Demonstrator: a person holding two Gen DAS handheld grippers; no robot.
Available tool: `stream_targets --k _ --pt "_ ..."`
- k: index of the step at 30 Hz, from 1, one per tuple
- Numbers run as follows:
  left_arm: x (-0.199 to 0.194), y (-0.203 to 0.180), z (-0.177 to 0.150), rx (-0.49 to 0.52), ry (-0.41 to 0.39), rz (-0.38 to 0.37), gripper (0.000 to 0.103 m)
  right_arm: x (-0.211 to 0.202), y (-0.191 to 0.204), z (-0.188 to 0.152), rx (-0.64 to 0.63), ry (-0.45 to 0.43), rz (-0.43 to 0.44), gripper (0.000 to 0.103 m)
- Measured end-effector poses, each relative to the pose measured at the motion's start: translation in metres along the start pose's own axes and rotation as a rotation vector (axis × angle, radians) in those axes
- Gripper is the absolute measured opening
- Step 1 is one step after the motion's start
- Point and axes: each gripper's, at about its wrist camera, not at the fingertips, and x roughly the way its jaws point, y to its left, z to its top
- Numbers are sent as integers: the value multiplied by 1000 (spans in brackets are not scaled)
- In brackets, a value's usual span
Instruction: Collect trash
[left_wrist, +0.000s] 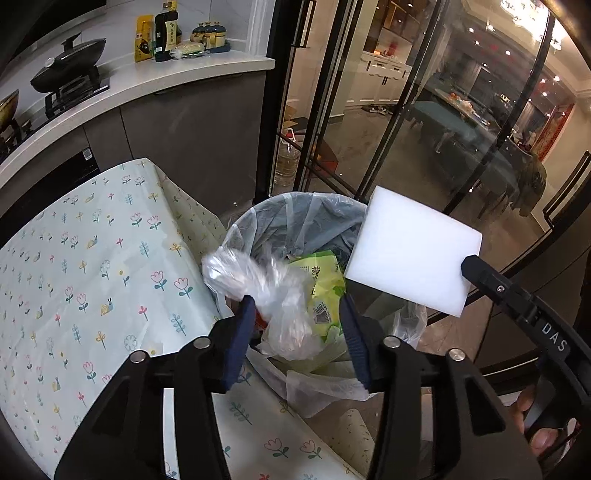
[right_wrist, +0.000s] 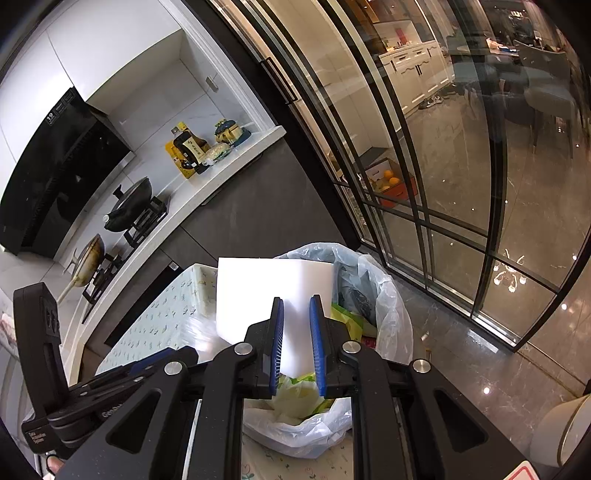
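Over the lined trash bin (left_wrist: 295, 214), just right of the flower-print tablecloth (left_wrist: 92, 266), both tongs hang. Left gripper (left_wrist: 297, 314): jaws apart, nothing pinched; a crumpled clear plastic bag (left_wrist: 258, 284) sits between/just past them, above the bin's green wrapper (left_wrist: 325, 280). Right gripper (right_wrist: 297, 321): clamped on a white foam block (right_wrist: 258, 291), held upright over the bin, w/ kitchen counter (left_wrist: 155, 77) far left.

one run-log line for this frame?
left gripper: open, clear bag over bin | right gripper: shut on white sponge above bin
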Motion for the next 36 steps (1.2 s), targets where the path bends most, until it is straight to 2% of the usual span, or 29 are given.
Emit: stream_targets --k 5,10,13,15,19,24,30,34,36 --pt "-11 10 4 -26 -34 2 61 3 0 1 0 4 1 14" --pt "-19 23 4 -56 -51 12 62 9 3 0 1 13 4 15" --pt "-21 27 3 -70 -55 18 67 18 9 1 0 31 0 20" --pt "-23 28 2 -74 -62 27 71 22 12 0 2 37 -6 30" --pt "-25 31 -1 -73 -62 38 73 19 18 -2 -11 30 -12 34" --pt "-31 34 -7 -77 -81 71 79 13 28 -4 -45 24 -25 44" --pt "-39 35 -13 -78 -88 90 80 6 41 -10 -97 21 -36 49" --pt "-49 38 -21 -93 -100 118 86 1 51 -14 -118 30 -33 51" --pt "-53 40 -26 -94 -108 136 87 -3 56 -18 -137 26 -40 56"
